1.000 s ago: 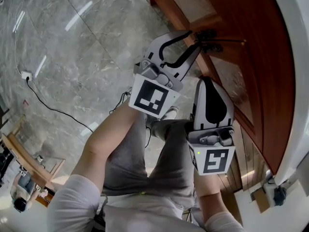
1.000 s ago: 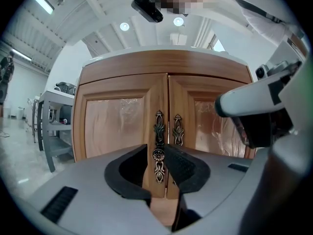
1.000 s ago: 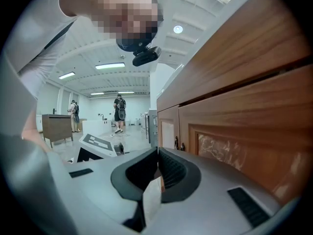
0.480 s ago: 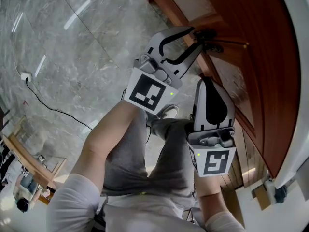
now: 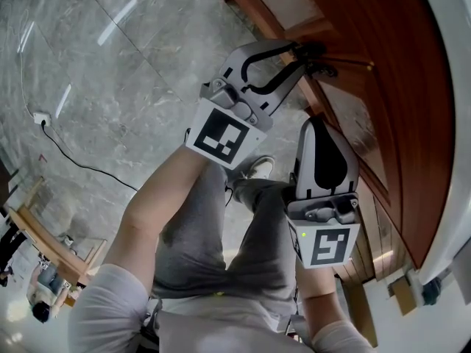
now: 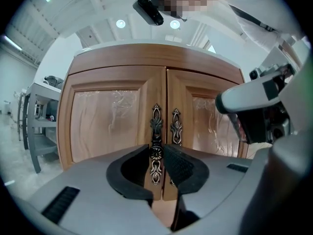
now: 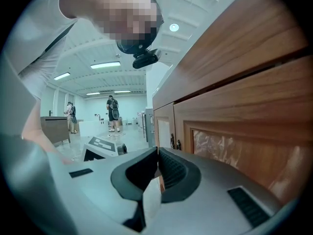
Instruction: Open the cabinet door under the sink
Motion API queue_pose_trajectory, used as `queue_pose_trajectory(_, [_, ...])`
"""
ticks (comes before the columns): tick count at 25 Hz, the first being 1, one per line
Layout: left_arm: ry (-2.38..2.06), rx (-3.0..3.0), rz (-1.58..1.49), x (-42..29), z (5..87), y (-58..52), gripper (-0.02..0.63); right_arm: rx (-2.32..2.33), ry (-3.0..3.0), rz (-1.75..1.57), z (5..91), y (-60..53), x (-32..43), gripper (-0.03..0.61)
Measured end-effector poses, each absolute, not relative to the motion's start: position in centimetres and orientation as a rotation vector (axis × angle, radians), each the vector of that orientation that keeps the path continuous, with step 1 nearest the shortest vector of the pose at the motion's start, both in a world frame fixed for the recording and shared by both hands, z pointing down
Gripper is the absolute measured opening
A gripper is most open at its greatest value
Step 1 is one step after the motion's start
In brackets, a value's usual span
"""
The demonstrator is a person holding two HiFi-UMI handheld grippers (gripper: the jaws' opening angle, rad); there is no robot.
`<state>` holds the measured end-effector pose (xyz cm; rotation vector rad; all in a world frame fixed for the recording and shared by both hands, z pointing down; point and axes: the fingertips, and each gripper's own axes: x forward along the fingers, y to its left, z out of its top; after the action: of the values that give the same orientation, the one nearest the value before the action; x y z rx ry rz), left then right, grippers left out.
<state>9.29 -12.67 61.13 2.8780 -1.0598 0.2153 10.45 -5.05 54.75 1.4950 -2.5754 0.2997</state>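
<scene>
Floor: grey marble tiles with light reflections; a thin black cable lies across it, far from my legs.
Cabinet: brown wood with two doors side by side; both doors are closed and their edges meet in the middle.
Left door: it has a paler panel inside a frame; it stands straight in front of my left gripper.
Right gripper: I hold it beside the cabinet front, lower than the left one; its jaws are together and nothing is between them.
Left gripper: it reaches to the cabinet front; its jaws have just been closing, and the pads now touch the handle on both sides.
Handle: dark ornate metal, upright on the left door near the middle seam; its round knob sits between my left pads; the right door carries a twin just beside it.
</scene>
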Motion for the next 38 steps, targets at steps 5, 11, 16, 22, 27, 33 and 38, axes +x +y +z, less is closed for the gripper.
queue_pose_trajectory(5, [-1.055, 2.883, 0.212, 9.2, 60.8, -12.7, 0.089, 1.483, -2.573, 0.312, 54.6, -5.0, 9.6, 0.034])
queue_pose_trajectory(11, [-1.075, 2.852, 0.181, 8.7, 60.8, -12.5, 0.094, 1.481, -2.555, 0.311, 54.5, -5.0, 9.9, 0.034])
queue_pose_trajectory(16, [-1.067, 2.852, 0.222, 7.6, 60.6, -12.0, 0.092, 1.494, -2.538, 0.312, 54.4, -4.9, 9.5, 0.034])
queue_pose_trajectory(22, [-1.074, 2.848, 0.243, 7.4, 60.8, -11.7, 0.094, 1.494, -2.574, 0.319, 54.7, -6.3, 8.6, 0.034])
queue_pose_trajectory(27, [-1.062, 2.836, 0.254, 6.1, 60.9, -11.1, 0.094, 1.523, -2.579, 0.268, 54.3, -8.0, 8.2, 0.034])
queue_pose_trajectory(33, [-1.055, 2.840, 0.275, 5.8, 61.0, -10.5, 0.091, 1.548, -2.536, 0.250, 55.2, -8.3, 8.6, 0.034])
queue_pose_trajectory(38, [-1.047, 2.850, 0.260, 5.5, 60.9, -10.4, 0.091, 1.566, -2.492, 0.207, 56.0, -9.1, 8.6, 0.034])
